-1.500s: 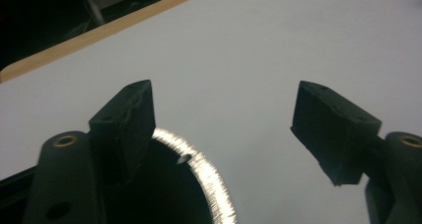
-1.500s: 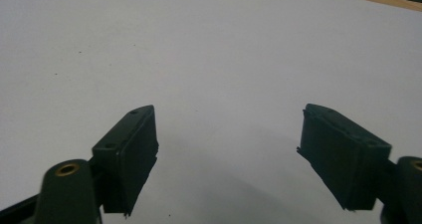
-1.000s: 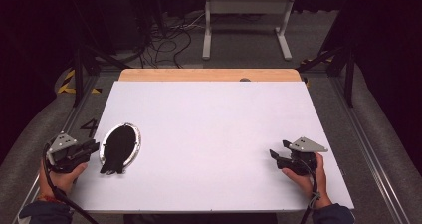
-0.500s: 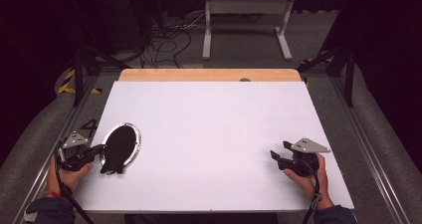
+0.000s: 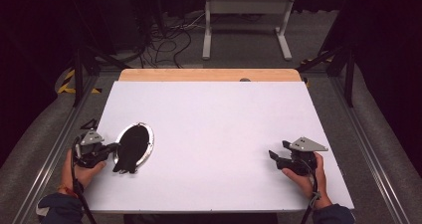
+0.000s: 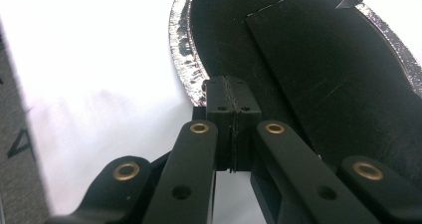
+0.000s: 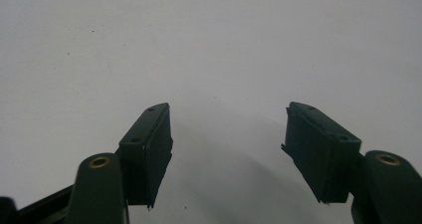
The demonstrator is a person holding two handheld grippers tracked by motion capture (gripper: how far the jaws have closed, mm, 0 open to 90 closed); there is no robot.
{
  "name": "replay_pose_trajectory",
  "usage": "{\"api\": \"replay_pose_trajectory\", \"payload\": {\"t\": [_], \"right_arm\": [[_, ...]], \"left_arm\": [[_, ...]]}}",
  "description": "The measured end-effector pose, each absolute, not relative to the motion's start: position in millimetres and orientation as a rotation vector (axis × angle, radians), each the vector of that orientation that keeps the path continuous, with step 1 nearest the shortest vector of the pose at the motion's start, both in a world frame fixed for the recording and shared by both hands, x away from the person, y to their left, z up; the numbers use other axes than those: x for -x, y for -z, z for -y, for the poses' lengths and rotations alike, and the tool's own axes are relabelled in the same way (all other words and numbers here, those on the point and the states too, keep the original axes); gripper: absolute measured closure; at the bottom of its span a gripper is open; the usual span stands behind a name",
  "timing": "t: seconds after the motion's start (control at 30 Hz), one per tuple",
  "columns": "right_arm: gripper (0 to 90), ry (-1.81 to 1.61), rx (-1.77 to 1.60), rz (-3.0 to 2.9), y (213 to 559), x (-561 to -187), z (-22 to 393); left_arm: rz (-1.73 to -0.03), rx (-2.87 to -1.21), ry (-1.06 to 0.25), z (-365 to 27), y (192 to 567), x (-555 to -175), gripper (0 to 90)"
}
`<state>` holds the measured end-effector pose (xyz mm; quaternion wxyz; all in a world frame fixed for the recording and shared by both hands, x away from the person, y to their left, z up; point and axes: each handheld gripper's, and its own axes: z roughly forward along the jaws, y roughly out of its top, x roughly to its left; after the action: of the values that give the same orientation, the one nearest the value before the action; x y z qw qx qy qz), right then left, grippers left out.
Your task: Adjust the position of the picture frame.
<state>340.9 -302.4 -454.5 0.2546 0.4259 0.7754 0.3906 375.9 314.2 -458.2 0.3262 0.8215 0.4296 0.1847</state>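
Left gripper pinched on rim of black dish near left table edge; right gripper spread wide, empty (resting far right). Risk: thin foil rim slipping or bending if lifted by this narrow bite.

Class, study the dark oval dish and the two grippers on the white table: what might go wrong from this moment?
1. The left gripper is shut right at the silvery rim of the dark oval dish; if it grips only that thin edge, the dish may tilt or slip.
2. The dish lies near the table's left edge, so a sideways pull could drag it off.
3. The right gripper, open, sits far away and cannot steady it.
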Motion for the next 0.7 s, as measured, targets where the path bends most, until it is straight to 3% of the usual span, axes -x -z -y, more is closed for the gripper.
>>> {"api": "replay_pose_trajectory", "payload": {"t": [0.7], "right_arm": [[32.5,-1.066,-1.171,-2.111,454.4,-342.5,301.9]], "left_arm": [[-0.999,-2.231,-0.456,-269.4,455.5,-384.9,89.9]]}}
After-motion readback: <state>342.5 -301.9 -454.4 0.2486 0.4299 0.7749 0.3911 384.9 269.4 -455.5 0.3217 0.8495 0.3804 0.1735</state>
